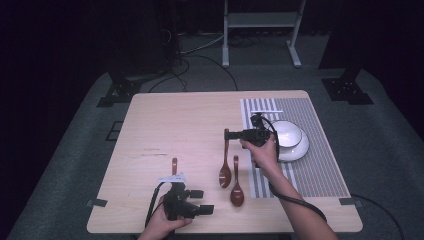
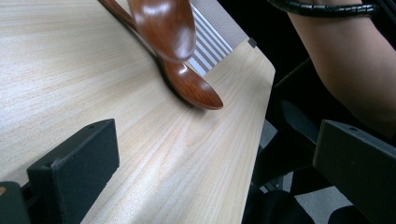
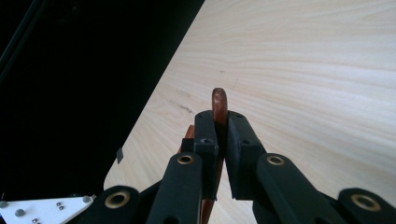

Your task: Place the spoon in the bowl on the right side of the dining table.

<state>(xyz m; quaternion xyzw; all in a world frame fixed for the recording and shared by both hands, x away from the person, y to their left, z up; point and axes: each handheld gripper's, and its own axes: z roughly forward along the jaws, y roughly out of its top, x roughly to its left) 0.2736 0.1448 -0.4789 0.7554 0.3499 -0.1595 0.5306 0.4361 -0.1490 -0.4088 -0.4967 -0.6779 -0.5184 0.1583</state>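
My right gripper is shut on the upper handle of a brown wooden spoon; in the right gripper view the handle's tip sticks out between the closed right gripper. The spoon's bowl hangs just over the table. A second brown spoon lies flat beside it, also seen as the lower spoon. My left gripper rests near the front edge, open and with nothing in it, its left gripper pads wide apart and aimed at the spoons.
A third spoon handle lies just behind the left gripper. A white bowl on a white plate sits on a striped placemat at the right. The person's right forearm crosses the table's front right part.
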